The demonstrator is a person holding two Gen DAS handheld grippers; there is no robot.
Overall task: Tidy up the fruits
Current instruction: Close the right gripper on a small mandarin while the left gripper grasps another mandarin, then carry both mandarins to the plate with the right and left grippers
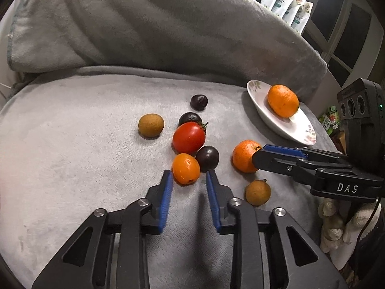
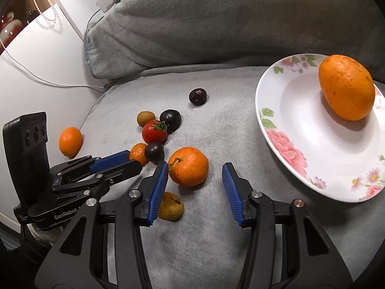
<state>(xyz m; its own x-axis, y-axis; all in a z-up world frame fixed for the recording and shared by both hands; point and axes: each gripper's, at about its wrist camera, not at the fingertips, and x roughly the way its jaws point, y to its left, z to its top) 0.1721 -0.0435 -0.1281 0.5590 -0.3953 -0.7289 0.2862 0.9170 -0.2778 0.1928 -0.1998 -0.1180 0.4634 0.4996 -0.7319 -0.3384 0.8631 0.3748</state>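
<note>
Nearest in the left wrist view, the left gripper is seen with its blue pads narrowly apart; a small orange fruit lies just at the fingertips, no grip on it being shown. In the right wrist view, the right gripper is held partly open, and a mandarin sits at the tips, touching or nearly touching the left pad and clear of the right one. A brown fruit is partly hidden behind that left finger. Farther on the grey blanket, a red tomato is clustered with two dark plums, another brown fruit lying beside them. A third plum lies apart beyond. To the right, a larger orange is rested on a flowered plate. A grey cushion is seen behind.
</note>
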